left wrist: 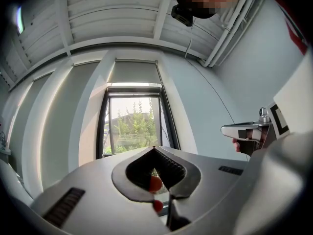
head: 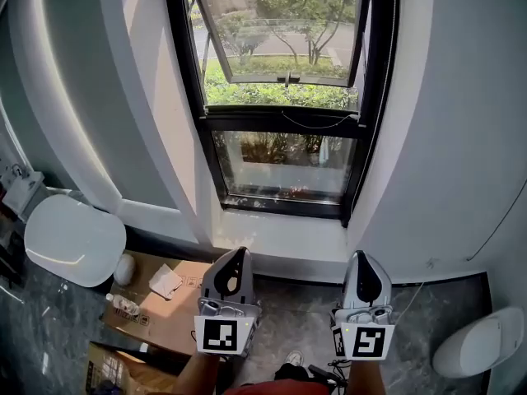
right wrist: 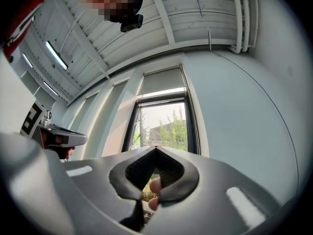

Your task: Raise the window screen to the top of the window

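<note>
The tall black-framed window (head: 284, 122) is ahead in the white wall, its upper sash tilted outward and a fixed pane (head: 280, 167) below. A thin cord hangs along the black crossbar (head: 317, 123). In both gripper views a pale grey rolled panel (left wrist: 134, 72) (right wrist: 164, 82) sits above the glass; I cannot tell where the screen's lower edge stands. My left gripper (head: 239, 253) (left wrist: 154, 148) and right gripper (head: 362, 256) (right wrist: 156, 147) are shut and empty, side by side, short of the sill and pointing at the window. Each shows in the other's view: the right gripper (left wrist: 247, 130), the left gripper (right wrist: 61, 137).
A white toilet lid (head: 74, 239) is at the left. A cardboard box (head: 177, 311) with a bottle and a crumpled tissue stands by my left gripper. A white rounded fixture (head: 482, 344) is at the lower right. The floor is dark stone.
</note>
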A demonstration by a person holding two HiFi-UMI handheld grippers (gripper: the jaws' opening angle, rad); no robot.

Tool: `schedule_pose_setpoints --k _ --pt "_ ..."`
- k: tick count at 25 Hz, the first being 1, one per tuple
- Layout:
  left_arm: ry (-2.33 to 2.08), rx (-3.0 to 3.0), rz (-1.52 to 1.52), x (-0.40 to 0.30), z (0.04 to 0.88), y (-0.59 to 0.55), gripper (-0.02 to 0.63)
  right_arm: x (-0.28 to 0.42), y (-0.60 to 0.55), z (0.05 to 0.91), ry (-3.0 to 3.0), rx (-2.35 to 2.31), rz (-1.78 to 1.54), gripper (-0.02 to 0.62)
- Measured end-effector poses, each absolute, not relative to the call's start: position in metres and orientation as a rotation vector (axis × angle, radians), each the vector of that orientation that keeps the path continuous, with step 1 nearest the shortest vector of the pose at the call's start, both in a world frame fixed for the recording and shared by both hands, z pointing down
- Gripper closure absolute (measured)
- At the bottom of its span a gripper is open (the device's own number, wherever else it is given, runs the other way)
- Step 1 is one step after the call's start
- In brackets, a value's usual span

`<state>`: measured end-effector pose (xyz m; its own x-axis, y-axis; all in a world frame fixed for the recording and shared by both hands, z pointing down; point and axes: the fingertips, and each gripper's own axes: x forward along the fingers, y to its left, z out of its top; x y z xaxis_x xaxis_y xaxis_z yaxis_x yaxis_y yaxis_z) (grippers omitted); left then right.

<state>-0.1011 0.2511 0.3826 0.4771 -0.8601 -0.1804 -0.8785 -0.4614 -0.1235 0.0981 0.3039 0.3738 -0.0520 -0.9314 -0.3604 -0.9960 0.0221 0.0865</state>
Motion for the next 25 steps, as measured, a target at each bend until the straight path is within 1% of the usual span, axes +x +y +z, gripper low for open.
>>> schedule_pose_setpoints --k 9,21,25 --pt "1.545 -2.488 0.105 -0.054 0.38 0.214 0.601 0.144 0.261 0.381 2.115 -1.966 0.442 0.586" --pt "1.56 -2.504 0.094 -0.04 0.394 0.182 0.601 0.156 0.227 0.391 2.135 -1.967 0.434 0.588" --pt "1.555 -2.495 0.158 -0.04 0.393 0.163 0.601 0.159 0.212 0.39 2.137 -1.985 0.468 0.586"
